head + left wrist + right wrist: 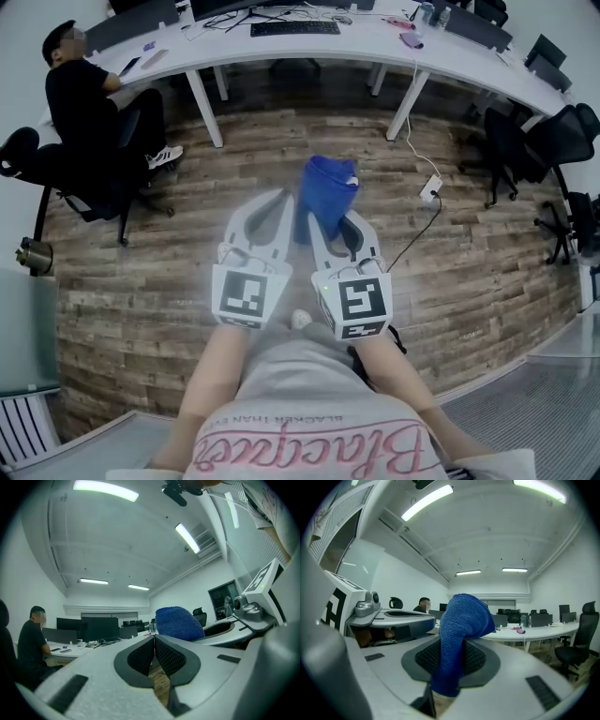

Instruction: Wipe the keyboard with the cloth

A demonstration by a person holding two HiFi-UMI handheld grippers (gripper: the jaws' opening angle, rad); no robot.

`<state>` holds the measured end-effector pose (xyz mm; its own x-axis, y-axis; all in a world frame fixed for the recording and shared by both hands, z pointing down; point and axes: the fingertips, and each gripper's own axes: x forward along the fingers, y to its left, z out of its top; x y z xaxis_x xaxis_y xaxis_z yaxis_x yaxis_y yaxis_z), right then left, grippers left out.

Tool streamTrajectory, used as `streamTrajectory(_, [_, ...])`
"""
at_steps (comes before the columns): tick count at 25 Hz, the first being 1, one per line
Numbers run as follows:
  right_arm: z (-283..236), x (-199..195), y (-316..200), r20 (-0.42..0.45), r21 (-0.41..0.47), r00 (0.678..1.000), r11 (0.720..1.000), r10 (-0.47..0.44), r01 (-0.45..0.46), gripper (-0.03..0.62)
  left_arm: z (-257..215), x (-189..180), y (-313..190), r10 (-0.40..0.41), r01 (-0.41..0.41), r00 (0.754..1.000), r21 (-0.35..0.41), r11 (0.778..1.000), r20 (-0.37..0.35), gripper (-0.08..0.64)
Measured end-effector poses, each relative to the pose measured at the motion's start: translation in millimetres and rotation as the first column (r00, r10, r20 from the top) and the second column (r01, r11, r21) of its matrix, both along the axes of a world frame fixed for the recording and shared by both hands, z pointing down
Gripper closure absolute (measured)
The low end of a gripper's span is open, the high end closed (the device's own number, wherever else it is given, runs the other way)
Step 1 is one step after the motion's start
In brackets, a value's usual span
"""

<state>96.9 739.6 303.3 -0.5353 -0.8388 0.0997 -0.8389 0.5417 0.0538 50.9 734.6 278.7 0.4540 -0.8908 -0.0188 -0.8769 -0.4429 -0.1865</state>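
Note:
A black keyboard [294, 28] lies on the long white desk [234, 54] far ahead. Both grippers are held side by side over the wooden floor, well short of the desk. My right gripper [333, 220] is shut on a blue cloth [328, 190], which bunches up above its tips. In the right gripper view the cloth [461, 630] hangs down between the pads of that gripper [450, 656]. My left gripper [278, 200] is shut with nothing in it. In the left gripper view its pads meet at the tips [154, 638], and the cloth [178, 623] shows just to its right.
A person [82, 94] sits at the desk's left end on an office chair. Black chairs [525, 141] stand at the right. A power strip [429, 190] with its cable lies on the floor ahead on the right. White desk legs [206, 111] stand ahead.

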Motion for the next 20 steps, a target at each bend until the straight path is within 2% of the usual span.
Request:
streamTrajectory(10, [6.5,14.3,-32.4,0.014,-0.003,1.0,1.0,-0.002,0.002,0.505,8.2,2.5,-31.8,-0.038,0.037,0.998,-0.034,0.999,-0.046,0.555])
streamTrajectory(14, [12.7,17.4,-50.6,0.03,-0.038,1.0,0.999,0.007,-0.006,0.505,11.4,5.2,-48.4,-0.016,0.014,0.999,-0.038,0.999,-0.043,0.555])
streamTrajectory(20, [14.9,14.1,-91.7,0.015,-0.038,1.0,0.999,0.025,-0.024,0.505,16.2,-1.4,-93.2,0.011,-0.012,0.999,-0.036,0.999,-0.035,0.554])
